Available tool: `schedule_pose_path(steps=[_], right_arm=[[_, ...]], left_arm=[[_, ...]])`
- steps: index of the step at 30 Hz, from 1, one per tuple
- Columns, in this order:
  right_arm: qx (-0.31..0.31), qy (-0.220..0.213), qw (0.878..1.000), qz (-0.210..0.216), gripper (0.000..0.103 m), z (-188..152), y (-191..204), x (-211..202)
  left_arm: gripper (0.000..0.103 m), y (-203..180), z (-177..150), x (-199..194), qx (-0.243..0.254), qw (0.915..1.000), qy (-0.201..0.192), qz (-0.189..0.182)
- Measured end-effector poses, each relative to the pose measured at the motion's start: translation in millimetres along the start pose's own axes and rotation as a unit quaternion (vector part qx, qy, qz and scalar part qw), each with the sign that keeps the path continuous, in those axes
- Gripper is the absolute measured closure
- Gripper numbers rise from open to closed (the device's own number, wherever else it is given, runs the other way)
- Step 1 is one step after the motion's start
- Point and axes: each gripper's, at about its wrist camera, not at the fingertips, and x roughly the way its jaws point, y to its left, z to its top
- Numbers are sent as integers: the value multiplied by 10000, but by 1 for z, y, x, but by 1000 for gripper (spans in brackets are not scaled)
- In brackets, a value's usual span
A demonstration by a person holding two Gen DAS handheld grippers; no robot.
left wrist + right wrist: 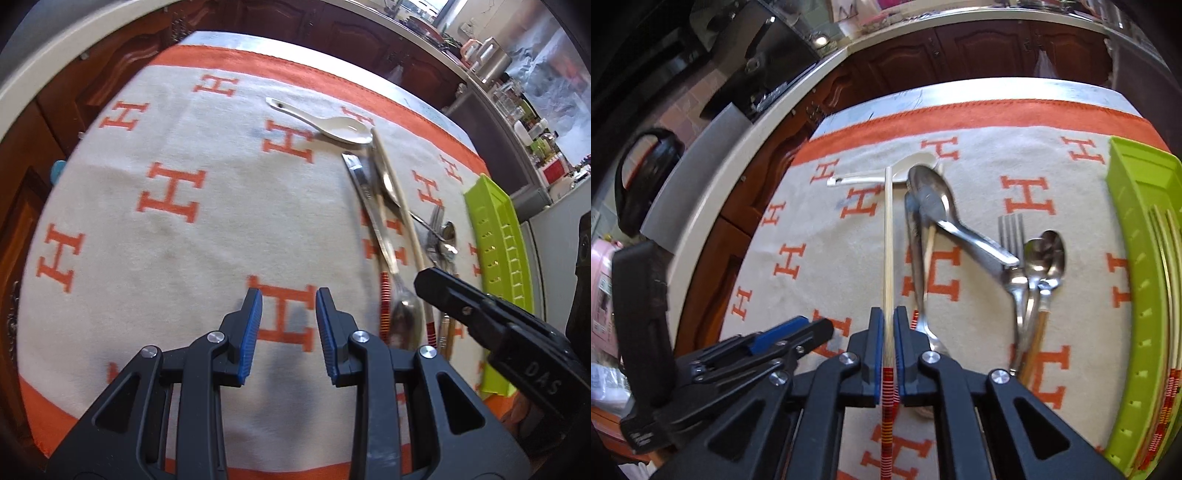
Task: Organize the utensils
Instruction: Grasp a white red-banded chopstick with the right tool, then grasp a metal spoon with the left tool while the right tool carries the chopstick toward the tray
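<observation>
Wooden chopstick (888,236) pinched in right claw (885,350) (left claw (289,334) agape), green tray (1137,258) at cloth edge

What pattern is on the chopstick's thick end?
Red with thin white and yellow stripes; right wrist view shows it best.

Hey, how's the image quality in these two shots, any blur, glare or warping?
Left wrist view: strong fisheye bend, green tray smeared, metal spoons glinting. Right wrist view: same warping, chopstick sharp between the right gripper, big spoon slightly blurred.
</observation>
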Motion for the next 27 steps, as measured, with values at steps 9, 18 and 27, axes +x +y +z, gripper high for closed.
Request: schedule_pose_path(steps=[9,18,27], right_arm=[[546,-522,9971,29,98,-2,-48,-54],[1003,-745,9921,90,98,-12,-93,-79],[1191,-846,9891,201,98,-20,-117,-92]], left_arm=[[76,-41,20,15,-17,9964,464,-706],[87,-77,32,31,-75,9940,890,-625],[87,-82,23,32,25,9946,946,-430]])
